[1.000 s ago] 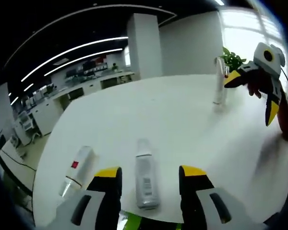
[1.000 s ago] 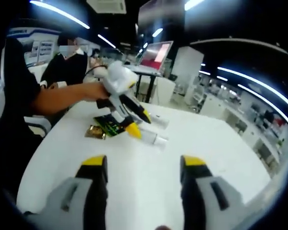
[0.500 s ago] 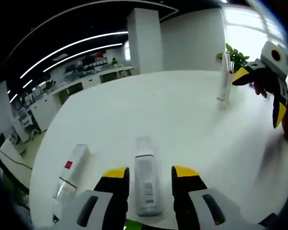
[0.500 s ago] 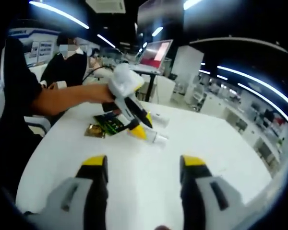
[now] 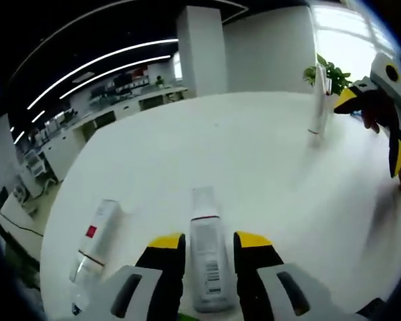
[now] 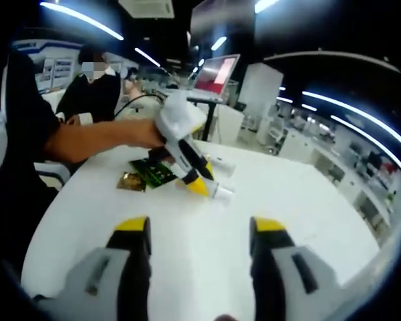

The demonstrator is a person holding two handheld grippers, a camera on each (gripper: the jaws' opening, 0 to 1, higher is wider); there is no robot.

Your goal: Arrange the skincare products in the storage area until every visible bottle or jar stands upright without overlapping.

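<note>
Left gripper (image 5: 208, 244) jaws snug around lying grey tube (image 5: 208, 257) at 6 o'clock; right gripper (image 6: 199, 231) jaws wide apart above white table (image 6: 207, 227).

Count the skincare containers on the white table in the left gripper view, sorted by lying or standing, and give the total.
Lying: 2, the tube with the red label and the grey tube between the left gripper's fingers.
Standing: 1, the slim bottle at the far edge.
Total: 3

table (image 5: 240, 154): lying tube (image 5: 206, 257) centre | lying bottle (image 5: 95, 235) left | upright bottle (image 5: 317, 107) far right
</note>
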